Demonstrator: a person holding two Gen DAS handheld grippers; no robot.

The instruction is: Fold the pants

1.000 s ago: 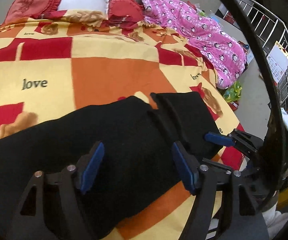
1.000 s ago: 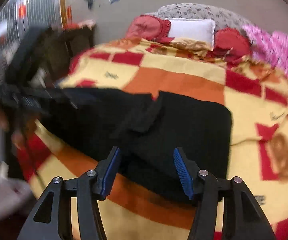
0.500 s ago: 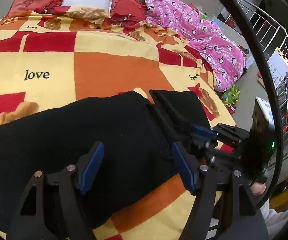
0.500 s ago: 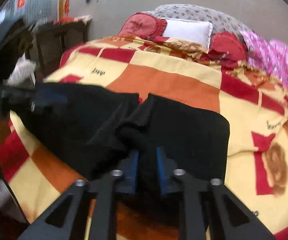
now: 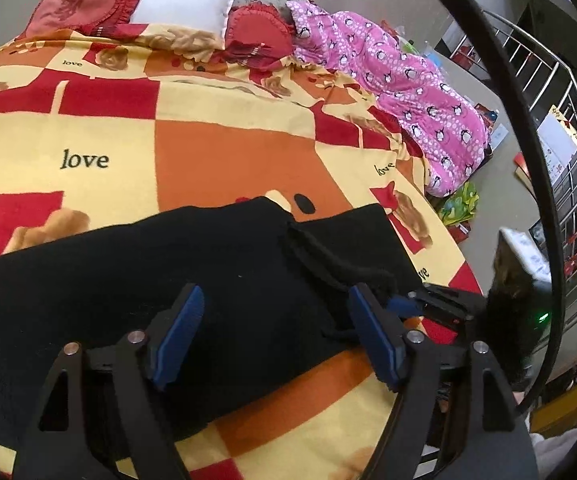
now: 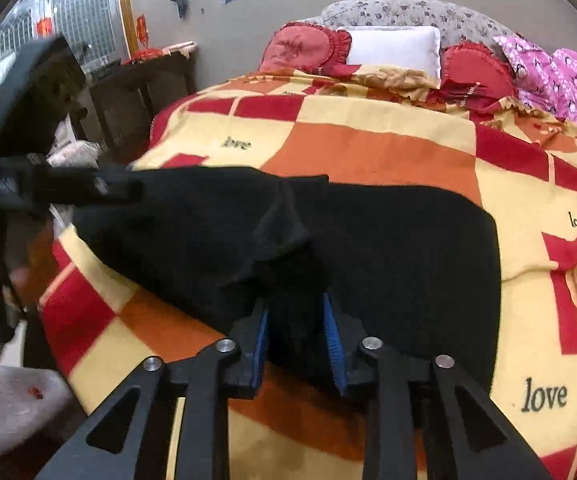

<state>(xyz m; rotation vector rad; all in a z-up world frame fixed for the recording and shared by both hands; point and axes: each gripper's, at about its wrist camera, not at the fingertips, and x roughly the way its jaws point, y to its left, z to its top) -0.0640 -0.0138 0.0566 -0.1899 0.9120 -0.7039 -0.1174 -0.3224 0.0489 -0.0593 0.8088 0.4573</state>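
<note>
Two grippers, right gripper [image 6: 296, 338] pinching pants [image 6: 388, 248], left gripper [image 5: 276, 336] spread above

pants [image 5: 216, 272]: black | blanket [image 5: 228, 152]: red-orange-yellow checks | tongs pads [image 5: 176, 336]: blue

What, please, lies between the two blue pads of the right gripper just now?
In the right wrist view, a bunched fold of the black pants fills the gap of the right gripper, pinched from both sides.

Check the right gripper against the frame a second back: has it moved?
Yes. The right gripper has gone forward and down onto the black pants, which fill more of its view against the blanket; its jaws, then apart, now pinch a fold.
</note>
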